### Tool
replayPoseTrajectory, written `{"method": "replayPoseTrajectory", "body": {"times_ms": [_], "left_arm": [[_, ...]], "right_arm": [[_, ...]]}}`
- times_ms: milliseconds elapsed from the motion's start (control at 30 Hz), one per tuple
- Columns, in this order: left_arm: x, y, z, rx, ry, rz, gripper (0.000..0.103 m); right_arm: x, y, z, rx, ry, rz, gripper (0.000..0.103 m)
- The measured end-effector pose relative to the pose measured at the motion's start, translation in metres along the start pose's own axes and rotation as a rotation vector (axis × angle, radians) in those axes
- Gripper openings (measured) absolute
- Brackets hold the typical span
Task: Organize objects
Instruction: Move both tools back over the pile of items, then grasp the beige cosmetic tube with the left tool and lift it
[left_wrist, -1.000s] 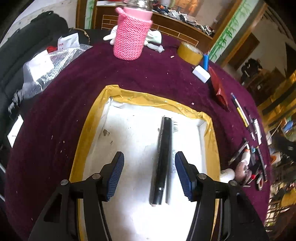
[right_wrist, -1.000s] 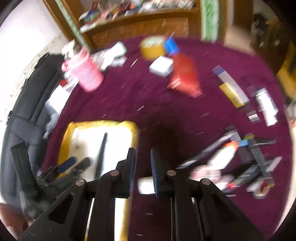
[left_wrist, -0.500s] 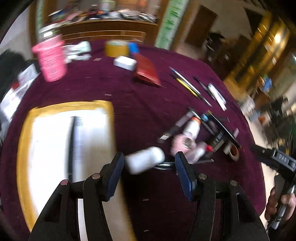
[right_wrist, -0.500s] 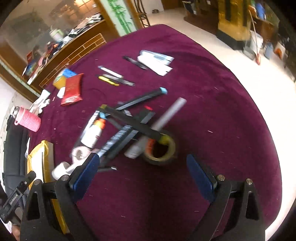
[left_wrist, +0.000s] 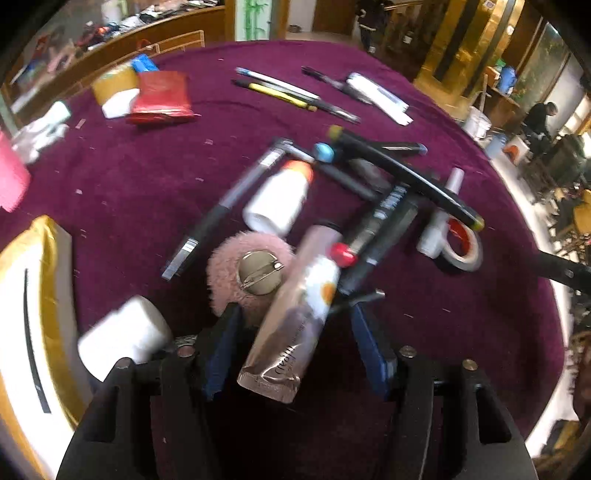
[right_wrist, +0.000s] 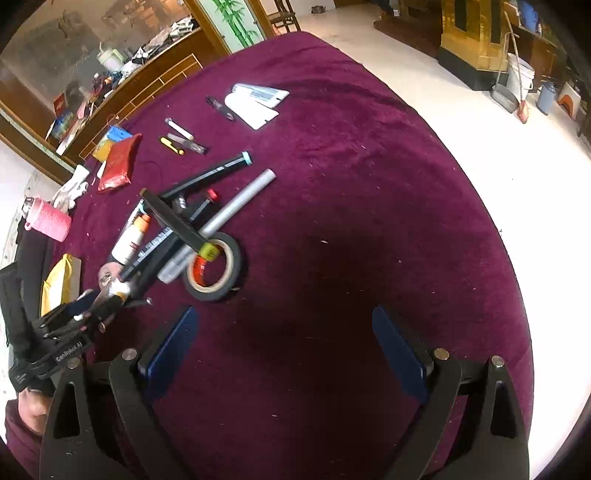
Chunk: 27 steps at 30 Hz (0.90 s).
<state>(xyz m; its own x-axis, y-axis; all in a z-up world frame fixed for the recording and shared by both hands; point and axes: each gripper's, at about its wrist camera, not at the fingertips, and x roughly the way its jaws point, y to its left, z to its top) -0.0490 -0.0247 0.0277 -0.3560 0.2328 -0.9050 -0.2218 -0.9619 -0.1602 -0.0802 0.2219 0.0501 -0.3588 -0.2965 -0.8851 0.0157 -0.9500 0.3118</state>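
Note:
A heap of pens, tubes and bottles lies on the purple cloth. My left gripper (left_wrist: 299, 350) is open, its jaws on either side of a pinkish cosmetic tube (left_wrist: 295, 317) that lies between them, untouched as far as I can tell. A fluffy pink badge (left_wrist: 251, 273) sits just ahead, a white bottle (left_wrist: 277, 199) beyond. The yellow-rimmed white tray (left_wrist: 48, 295) is at left. My right gripper (right_wrist: 284, 343) is wide open and empty above bare cloth, near a tape roll (right_wrist: 214, 269). The left gripper also shows in the right wrist view (right_wrist: 88, 306).
A white cylinder (left_wrist: 122, 336) lies by the tray. A red pouch (left_wrist: 159, 96), yellow tape (left_wrist: 110, 81) and pens (left_wrist: 280, 92) lie farther back. A pink knitted bottle (right_wrist: 48, 219) stands at far left. The table edge (right_wrist: 498, 221) curves at right, floor beyond.
My left gripper swung from the tray to the heap and closed in around the cosmetic tube. My right gripper opened wide and moved right over bare cloth.

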Motion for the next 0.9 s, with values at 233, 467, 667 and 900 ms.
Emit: {"method": "replayPoseTrajectory", "body": {"times_ms": [233, 467, 667, 900], "left_arm": [[-0.017, -0.004, -0.006, -0.064, -0.013, -0.119, 0.055], [-0.003, -0.010, 0.003, -0.055, -0.009, -0.033, 0.026], [0.003, -0.007, 0.011, -0.100, -0.014, -0.049, 0.014], [0.026, -0.013, 0.032, -0.115, 0.005, 0.047, 0.048]], "right_arm": [[0.007, -0.002, 0.009, -0.040, 0.027, 0.034, 0.096], [0.011, 0.008, 0.012, -0.100, 0.041, 0.058, 0.096], [0.006, 0.013, 0.016, -0.135, 0.032, 0.070, 0.096], [0.007, 0.024, 0.023, -0.176, 0.031, 0.072, 0.096]]}}
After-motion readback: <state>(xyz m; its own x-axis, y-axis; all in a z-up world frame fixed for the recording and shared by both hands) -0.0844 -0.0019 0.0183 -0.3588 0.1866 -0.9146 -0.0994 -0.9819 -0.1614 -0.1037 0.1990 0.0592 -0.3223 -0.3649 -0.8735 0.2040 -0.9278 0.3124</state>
